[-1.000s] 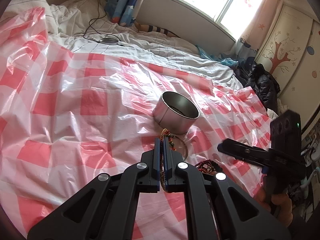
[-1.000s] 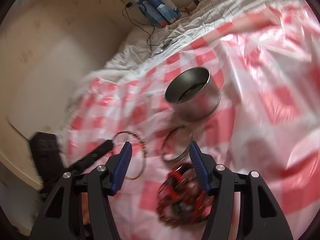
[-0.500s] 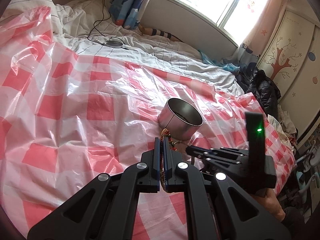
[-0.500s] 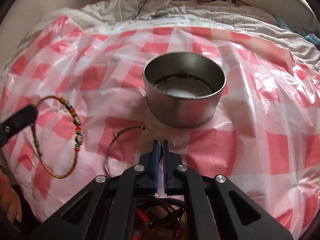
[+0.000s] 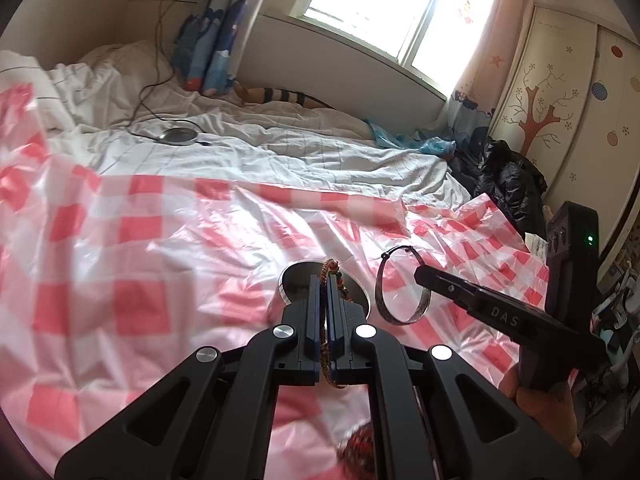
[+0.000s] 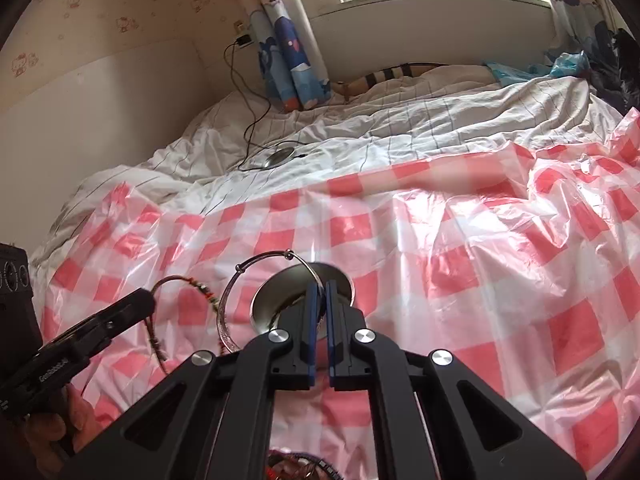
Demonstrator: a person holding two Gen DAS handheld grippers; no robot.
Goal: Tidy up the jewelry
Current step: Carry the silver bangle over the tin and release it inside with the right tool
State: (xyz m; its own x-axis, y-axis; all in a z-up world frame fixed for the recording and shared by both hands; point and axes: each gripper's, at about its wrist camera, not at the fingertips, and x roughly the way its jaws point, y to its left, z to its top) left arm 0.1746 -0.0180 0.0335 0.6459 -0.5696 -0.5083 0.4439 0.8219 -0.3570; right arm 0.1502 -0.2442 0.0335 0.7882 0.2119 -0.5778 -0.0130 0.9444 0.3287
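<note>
My left gripper (image 5: 323, 280) is shut on a beaded cord bracelet (image 5: 331, 267), held up in front of the round metal tin (image 5: 285, 286) on the red-checked plastic sheet (image 5: 140, 240). My right gripper (image 6: 320, 286) is shut on a thin silver bangle (image 6: 264, 258), which hangs in the air just above and left of the tin (image 6: 272, 300). The left wrist view shows the right gripper (image 5: 420, 272) with the bangle (image 5: 379, 288) at the right. In the right wrist view the left gripper (image 6: 146, 300) and bracelet (image 6: 202, 289) are at the left.
A tangle of red jewelry (image 6: 296, 468) lies on the sheet close below both grippers. Beyond the sheet is rumpled white bedding with a cable and a round grey device (image 5: 178, 135). A black bag (image 5: 508, 176) and a wardrobe stand at the right.
My right gripper shut on the silver bangle and lifted it off the sheet. My left gripper rose with the bracelet, and both now sit higher and closer to the tin.
</note>
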